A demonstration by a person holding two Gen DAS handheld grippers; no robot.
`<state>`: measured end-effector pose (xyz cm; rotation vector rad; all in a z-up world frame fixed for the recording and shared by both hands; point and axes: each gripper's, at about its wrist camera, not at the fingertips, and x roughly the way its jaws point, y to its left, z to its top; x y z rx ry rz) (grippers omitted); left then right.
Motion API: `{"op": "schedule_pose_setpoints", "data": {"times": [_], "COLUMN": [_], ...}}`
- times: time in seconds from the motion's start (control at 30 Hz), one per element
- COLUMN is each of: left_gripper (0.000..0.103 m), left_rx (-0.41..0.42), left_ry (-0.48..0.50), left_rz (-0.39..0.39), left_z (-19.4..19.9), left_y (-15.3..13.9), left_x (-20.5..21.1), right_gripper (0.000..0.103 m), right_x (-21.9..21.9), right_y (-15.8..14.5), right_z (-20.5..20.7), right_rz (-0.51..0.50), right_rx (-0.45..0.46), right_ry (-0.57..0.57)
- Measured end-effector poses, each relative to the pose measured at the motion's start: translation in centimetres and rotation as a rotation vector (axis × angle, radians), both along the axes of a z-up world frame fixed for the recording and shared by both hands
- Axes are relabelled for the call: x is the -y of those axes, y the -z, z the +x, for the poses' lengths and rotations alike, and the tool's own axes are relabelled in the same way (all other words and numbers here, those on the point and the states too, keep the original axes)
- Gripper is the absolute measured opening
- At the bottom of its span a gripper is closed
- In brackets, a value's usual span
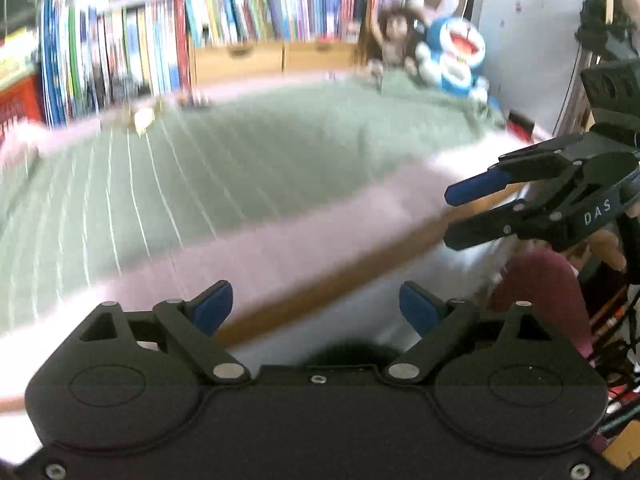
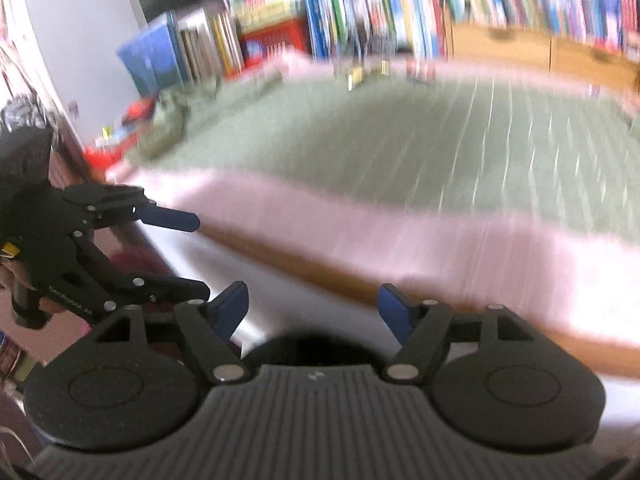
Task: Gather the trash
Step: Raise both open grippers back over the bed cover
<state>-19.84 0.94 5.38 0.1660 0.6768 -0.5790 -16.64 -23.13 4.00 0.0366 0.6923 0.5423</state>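
Left wrist view showed your left gripper with its 2 blue-padded fingers spread wide and nothing between them. Beyond them lay a bed with a green striped blanket over a pink sheet, edged by a wooden frame. Your right gripper entered from the right side of that view, level with the bed's edge, its jaws likewise parted and empty. At the far end of the blanket sat a blue-and-white plush toy beside a doll with brown hair, both in front of a long row of books standing above light wooden drawers.

Right wrist view showed the same released state: your right gripper held its pads apart over the bed's edge with nothing in them. The left gripper reached in from the left, also slack and empty.

As for the trash, you had a few small items at the far edge of the blanket, near the books. Motion blur made them too smeared to identify; 1 looked yellowish. They lay well apart from both grippers. A red crate stood among the books.
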Motion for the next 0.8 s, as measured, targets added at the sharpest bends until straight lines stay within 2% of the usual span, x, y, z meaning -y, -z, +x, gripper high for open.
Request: {"op": "schedule_pose_setpoints", "data": {"times": [0.1,0.23,0.37,0.5,0.6,0.8], "left_gripper": [0.091,0.091,0.091,0.091,0.091,0.089], "left_rx": [0.065,0.114,0.135,0.099,0.107,0.126], "left_ry": [-0.048,-0.114,-0.213,-0.321,-0.391,-0.492], "left_rz": [-0.017,-0.042,-0.057,-0.116,-0.15,-0.168], "left_z": [1.5,5.1,9.4,14.7,18.7,27.5], "left_y": [-2.0,-3.6,-4.8,-6.0,-7.0,-8.1], "left_x": [0.0,-0.1,-0.7,-2.2,-3.0,-3.5], "right_gripper": [0.083,0.083,0.083,0.083,0.083,0.083], "right_x": [0.6,1.3,1.9,2.5,2.7,3.0], "right_y": [-1.6,-3.2,-4.9,-6.8,-8.3,-9.9], "right_z": [1.4,3.9,6.8,10.3,13.1,20.1], "right_rz": [-0.008,-0.015,0.007,0.041,0.052,0.149], "right_rx": [0.09,0.154,0.17,0.166,0.179,0.148], "right_ry": [0.061,0.172,0.249,0.306,0.344,0.386]}}
